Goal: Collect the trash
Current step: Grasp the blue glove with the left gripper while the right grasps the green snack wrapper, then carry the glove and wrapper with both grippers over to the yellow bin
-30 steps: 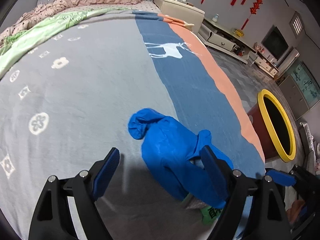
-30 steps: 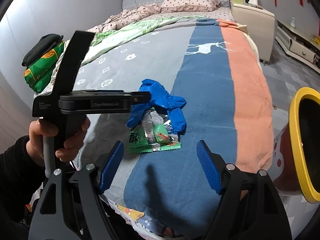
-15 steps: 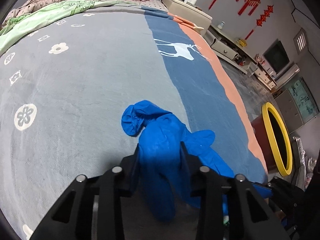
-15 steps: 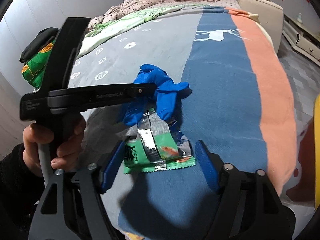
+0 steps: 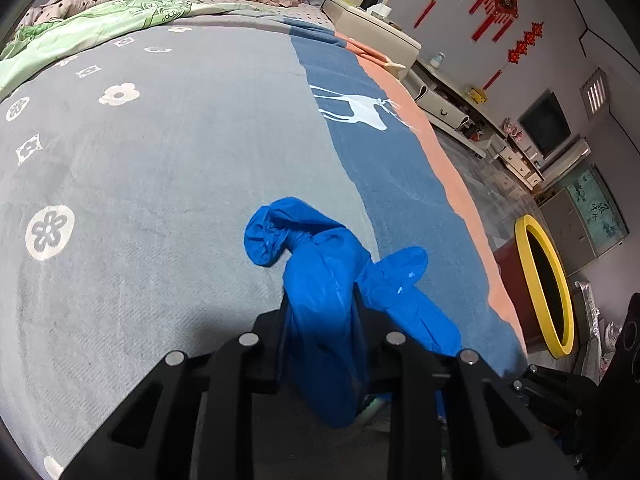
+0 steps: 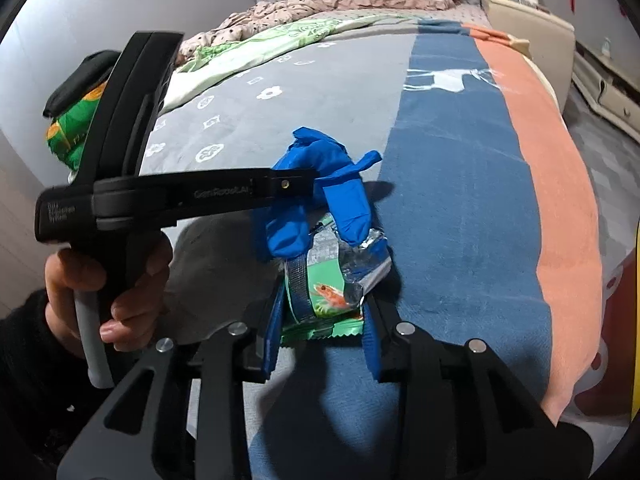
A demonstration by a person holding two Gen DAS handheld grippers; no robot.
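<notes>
While closing, pinches the glove (image 5: 320, 272) between the pads of the left tool (image 5: 320, 308), low on the crumpled blue body. Leaves the cuff bunched ahead of that tool and to its left, with glove fingers trailing ahead to its right. Rests on the grey part of the bed (image 5: 160, 160), directly in front of the tool.

From the right wrist: left tool (image 6: 294, 185) reaching in from the left, tip on the glove (image 6: 316, 160), gripped by a hand (image 6: 120, 292) in a dark sleeve.

Closes the right tool (image 6: 322, 312) as well, blue pads pressed against both sides of the wrapper (image 6: 332, 280), green with a shrimp picture and torn silver foil. Lies just ahead of the right tool, on the bed where grey meets the blue stripe, far end tucked under the drooping glove fingers. Touching there: glove over wrapper.

Off to the right of the left tool, past the orange edge of the bed and down on the floor: bin (image 5: 568, 320), red with a yellow rim, dark mouth facing this way. Well apart from both tools.
</notes>
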